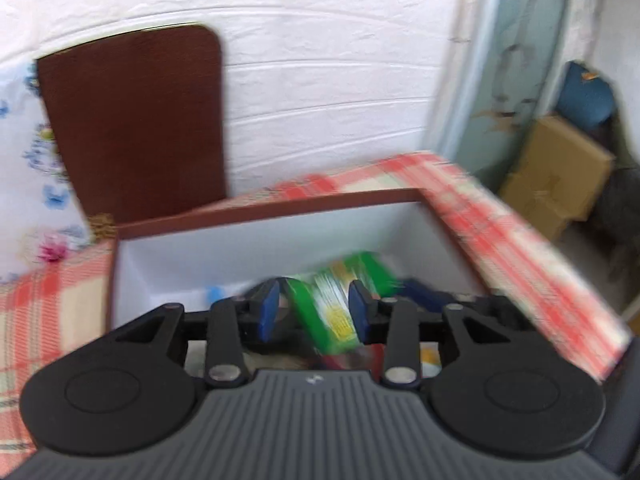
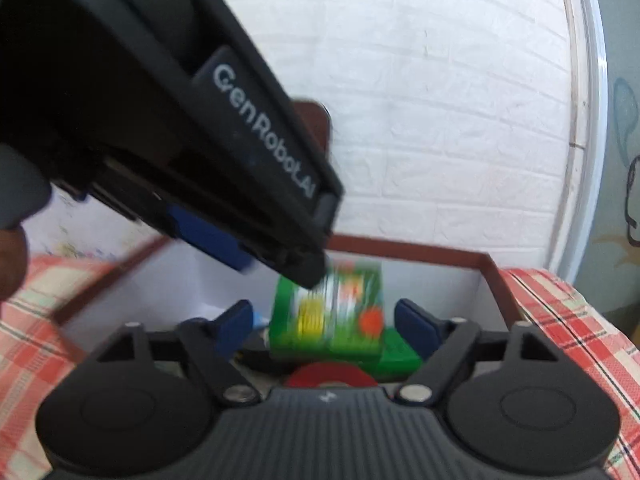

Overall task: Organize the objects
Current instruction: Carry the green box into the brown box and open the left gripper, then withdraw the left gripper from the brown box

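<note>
Both views are bright with soft, even daylight on the white brick wall (image 1: pixel 340 92), with no hard shadows or glare. Motion blur smears the green box (image 1: pixel 336 304) and the checked cloth (image 1: pixel 520 264) in the left wrist view, and the same box in the right wrist view. Fisheye distortion bends the wall's lines and the door frame (image 2: pixel 588 120) near the edges.

Left gripper (image 1: pixel 314 312) seen over brown-rimmed box (image 1: pixel 280 204) on checked table (image 1: pixel 500 220); green carton (image 1: pixel 332 308) framed between fingers (image 1: pixel 267 312), contact unclear through blur.
</note>
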Available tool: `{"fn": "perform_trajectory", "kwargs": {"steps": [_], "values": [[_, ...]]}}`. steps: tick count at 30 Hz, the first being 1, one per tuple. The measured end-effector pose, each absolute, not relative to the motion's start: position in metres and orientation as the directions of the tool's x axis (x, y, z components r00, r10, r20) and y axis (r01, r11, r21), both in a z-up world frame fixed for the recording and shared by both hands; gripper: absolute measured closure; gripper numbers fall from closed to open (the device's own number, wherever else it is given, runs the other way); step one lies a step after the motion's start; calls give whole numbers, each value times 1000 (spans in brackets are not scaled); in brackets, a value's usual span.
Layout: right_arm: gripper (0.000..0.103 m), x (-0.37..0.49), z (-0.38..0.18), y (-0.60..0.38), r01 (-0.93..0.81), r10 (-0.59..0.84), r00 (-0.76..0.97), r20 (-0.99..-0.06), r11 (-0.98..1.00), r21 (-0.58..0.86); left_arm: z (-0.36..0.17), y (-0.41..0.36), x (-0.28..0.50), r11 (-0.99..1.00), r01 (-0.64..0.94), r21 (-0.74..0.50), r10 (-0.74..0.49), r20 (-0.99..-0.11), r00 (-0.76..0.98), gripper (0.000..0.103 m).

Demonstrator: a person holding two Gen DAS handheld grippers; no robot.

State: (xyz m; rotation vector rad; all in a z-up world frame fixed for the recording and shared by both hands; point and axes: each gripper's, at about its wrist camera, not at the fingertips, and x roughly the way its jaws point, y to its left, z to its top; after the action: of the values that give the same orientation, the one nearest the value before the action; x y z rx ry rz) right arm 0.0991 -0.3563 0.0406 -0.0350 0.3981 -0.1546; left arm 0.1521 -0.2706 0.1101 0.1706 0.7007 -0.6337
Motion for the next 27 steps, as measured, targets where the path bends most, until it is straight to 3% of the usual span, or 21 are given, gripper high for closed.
{"fn": "perform_trajectory", "kwargs": {"steps": [11, 14, 19, 22, 27], "values": [[21, 18, 38, -350, 219, -181, 939, -291, 970, 102, 110, -195, 104, 867, 496, -46, -414, -622, 665, 54], [14, -8, 40, -345, 213, -172, 949, -264, 968, 133, 105, -174, 84, 882, 470, -18, -378, -622, 686, 50], [15, -21, 31, -330, 153, -58, 913, -404, 966, 209, 78, -143, 62, 913, 407, 10, -293, -678, 674, 48], [21, -22, 14, -320, 151, 0, 866, -501, 953, 262, 59, -125, 53, 929, 370, 25, -242, -716, 655, 48], [22, -33, 1, -304, 148, 45, 830, -557, 943, 297, 38, -98, 43, 947, 320, 13, -204, -746, 634, 46]]}}
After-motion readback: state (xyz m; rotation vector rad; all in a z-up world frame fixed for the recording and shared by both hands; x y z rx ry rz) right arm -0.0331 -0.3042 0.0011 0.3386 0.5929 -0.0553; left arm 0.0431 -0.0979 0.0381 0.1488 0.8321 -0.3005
